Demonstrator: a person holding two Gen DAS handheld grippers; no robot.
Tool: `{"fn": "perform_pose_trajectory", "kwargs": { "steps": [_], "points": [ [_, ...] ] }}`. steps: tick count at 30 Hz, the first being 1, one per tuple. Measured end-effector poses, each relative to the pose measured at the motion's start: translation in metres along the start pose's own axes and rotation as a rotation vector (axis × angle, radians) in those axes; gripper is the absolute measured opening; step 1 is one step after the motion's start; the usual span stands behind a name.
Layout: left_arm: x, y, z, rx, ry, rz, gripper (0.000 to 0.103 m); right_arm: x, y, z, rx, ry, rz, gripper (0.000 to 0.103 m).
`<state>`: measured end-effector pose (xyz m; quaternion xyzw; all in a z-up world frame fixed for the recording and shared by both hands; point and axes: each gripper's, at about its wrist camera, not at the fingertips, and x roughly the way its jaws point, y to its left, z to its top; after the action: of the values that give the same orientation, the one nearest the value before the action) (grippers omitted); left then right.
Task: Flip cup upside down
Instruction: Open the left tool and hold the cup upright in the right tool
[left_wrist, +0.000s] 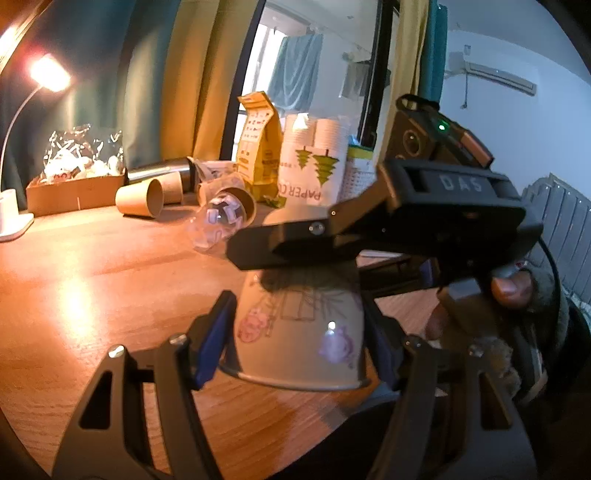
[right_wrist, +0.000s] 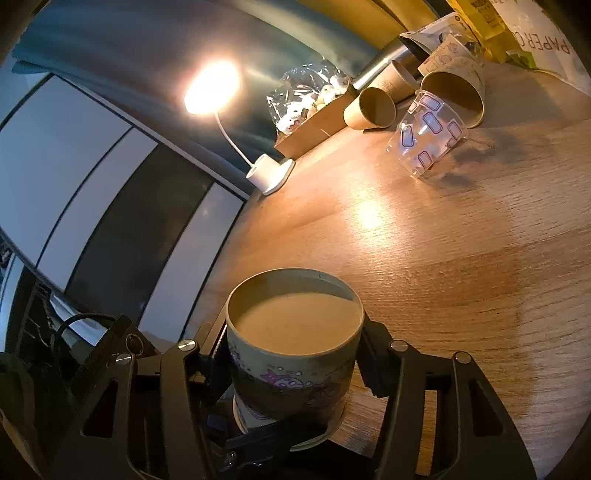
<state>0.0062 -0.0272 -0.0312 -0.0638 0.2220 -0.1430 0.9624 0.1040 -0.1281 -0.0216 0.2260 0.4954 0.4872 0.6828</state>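
Observation:
A paper cup (left_wrist: 299, 328) with pink and purple drawings is upside down, its rim low over the wooden table (left_wrist: 92, 295). My left gripper (left_wrist: 295, 332) has its blue-padded fingers (left_wrist: 214, 339) at both sides of the cup; contact is unclear. My right gripper (left_wrist: 295, 240) reaches in from the right and clamps the cup's upper part. In the right wrist view the cup (right_wrist: 295, 354) shows its flat bottom facing up, and my right gripper (right_wrist: 295, 369) is shut on its wall. Whether the rim touches the table is hidden.
At the back of the table lie brown paper cups (left_wrist: 140, 199), a clear plastic cup (left_wrist: 218, 225), a steel flask (left_wrist: 162, 171), a yellow bag (left_wrist: 258, 147), a paper-cup pack (left_wrist: 314, 162) and a cardboard box (left_wrist: 70, 192). A lit desk lamp (right_wrist: 269, 173) stands at the far left.

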Motion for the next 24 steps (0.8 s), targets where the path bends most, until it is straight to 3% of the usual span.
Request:
{"fn": "perform_pose_trajectory", "kwargs": {
  "steps": [2, 4, 7, 12, 16, 24],
  "points": [
    [0.002, -0.001, 0.001, 0.004, 0.013, 0.004, 0.07, -0.002, 0.0, 0.001, -0.01, -0.006, 0.003, 0.059],
    [0.006, -0.003, 0.001, 0.009, 0.037, 0.006, 0.079, -0.007, 0.002, 0.003, -0.036, -0.023, -0.013, 0.059],
    [0.007, -0.007, 0.001, 0.014, 0.044, 0.012, 0.081, -0.017, 0.006, 0.008, -0.09, -0.063, -0.067, 0.059],
    [0.005, -0.003, 0.001, 0.016, 0.047, 0.056, 0.081, -0.031, 0.019, 0.018, -0.236, -0.173, -0.24, 0.059],
    [-0.001, 0.013, 0.0, -0.025, 0.036, 0.1, 0.081, -0.03, 0.018, 0.016, -0.303, -0.226, -0.324, 0.059],
    [-0.016, 0.053, 0.007, -0.126, -0.06, 0.203, 0.081, -0.007, 0.016, -0.012, -0.465, -0.305, -0.546, 0.059]
  ]
}}
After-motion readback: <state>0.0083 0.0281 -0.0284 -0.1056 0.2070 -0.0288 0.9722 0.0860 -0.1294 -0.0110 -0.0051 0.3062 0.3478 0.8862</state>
